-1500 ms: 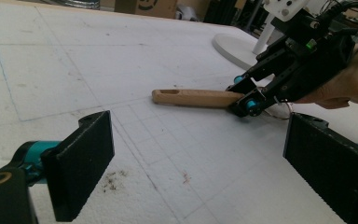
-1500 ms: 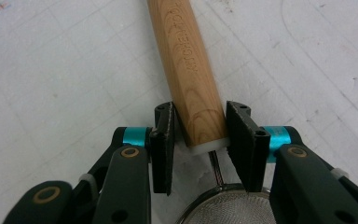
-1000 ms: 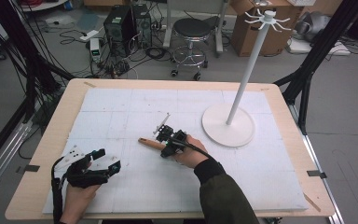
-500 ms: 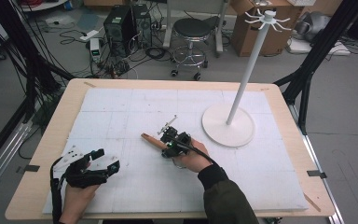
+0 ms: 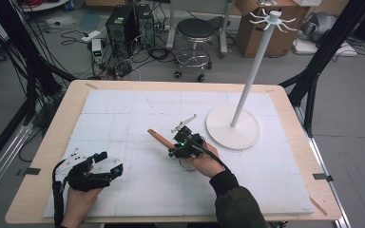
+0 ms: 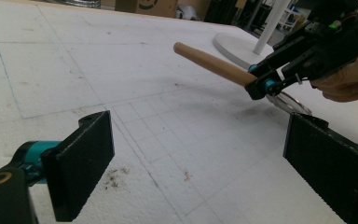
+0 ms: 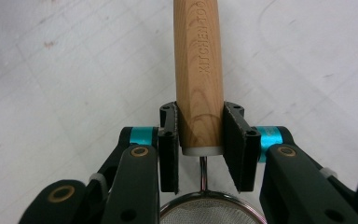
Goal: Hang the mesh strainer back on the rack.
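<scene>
Near the middle of the tabletop, a little toward its near edge, a small strainer is held off the white foam sheet by its wooden handle. The handle bears the stamped letters "KITCHEN TOO" and points toward the tabletop's far left corner, tilted slightly upward. At its lower end a thin wire stem leads to the round mesh bowl, which sits under the right claw close to the person's hand. The right claw is clenched on the handle just above the pale ferrule, one black pad pressed against each side of the wood; its jaws have just been closing, with the handle between them. In the high view the right claw sits at the end of a dark-sleeved forearm that comes in from the near edge. The left claw rests near the tabletop's near left corner, well apart from the strainer, its two pads spread wide with nothing between them. A white stand with a round base and a tall pole stands toward the far right of the sheet, near the strainer but not touching it.
</scene>
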`<action>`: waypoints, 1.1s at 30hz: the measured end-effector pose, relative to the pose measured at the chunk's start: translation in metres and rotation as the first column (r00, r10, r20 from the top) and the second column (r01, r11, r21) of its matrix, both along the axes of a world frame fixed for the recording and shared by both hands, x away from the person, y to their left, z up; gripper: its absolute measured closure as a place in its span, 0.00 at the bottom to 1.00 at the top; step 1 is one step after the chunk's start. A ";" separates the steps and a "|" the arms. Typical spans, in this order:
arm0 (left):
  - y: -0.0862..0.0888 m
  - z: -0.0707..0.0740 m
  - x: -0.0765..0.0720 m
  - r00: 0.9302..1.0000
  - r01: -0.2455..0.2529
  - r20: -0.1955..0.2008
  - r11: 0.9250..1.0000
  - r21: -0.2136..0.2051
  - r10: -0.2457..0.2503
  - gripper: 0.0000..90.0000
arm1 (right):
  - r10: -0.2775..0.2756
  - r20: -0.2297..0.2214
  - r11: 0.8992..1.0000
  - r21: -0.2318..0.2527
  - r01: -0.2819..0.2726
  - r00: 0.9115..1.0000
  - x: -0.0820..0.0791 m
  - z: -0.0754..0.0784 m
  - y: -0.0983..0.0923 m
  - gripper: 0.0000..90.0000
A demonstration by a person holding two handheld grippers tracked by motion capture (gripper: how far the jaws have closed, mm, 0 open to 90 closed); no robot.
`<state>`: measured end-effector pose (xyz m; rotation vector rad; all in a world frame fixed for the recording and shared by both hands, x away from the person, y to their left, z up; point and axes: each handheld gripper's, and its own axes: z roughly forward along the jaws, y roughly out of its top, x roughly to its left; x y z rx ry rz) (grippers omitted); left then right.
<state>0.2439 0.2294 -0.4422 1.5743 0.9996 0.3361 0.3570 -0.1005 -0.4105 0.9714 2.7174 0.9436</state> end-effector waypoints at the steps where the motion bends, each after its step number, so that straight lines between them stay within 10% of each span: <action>1: 0.000 0.000 0.000 1.000 0.001 0.001 1.000 0.003 -0.001 0.10 | 0.005 -0.005 1.000 0.011 -0.005 1.000 0.000 0.001 -0.002 0.77; 10: 0.000 0.000 0.000 1.000 0.001 0.003 1.000 0.002 -0.001 0.10 | -0.009 0.004 0.987 0.159 0.008 1.000 -0.003 0.013 -0.016 0.77; 33: -0.001 0.001 -0.001 1.000 0.003 0.004 1.000 0.000 -0.003 0.10 | -0.125 0.055 0.895 0.438 0.089 0.991 -0.018 0.037 -0.068 0.77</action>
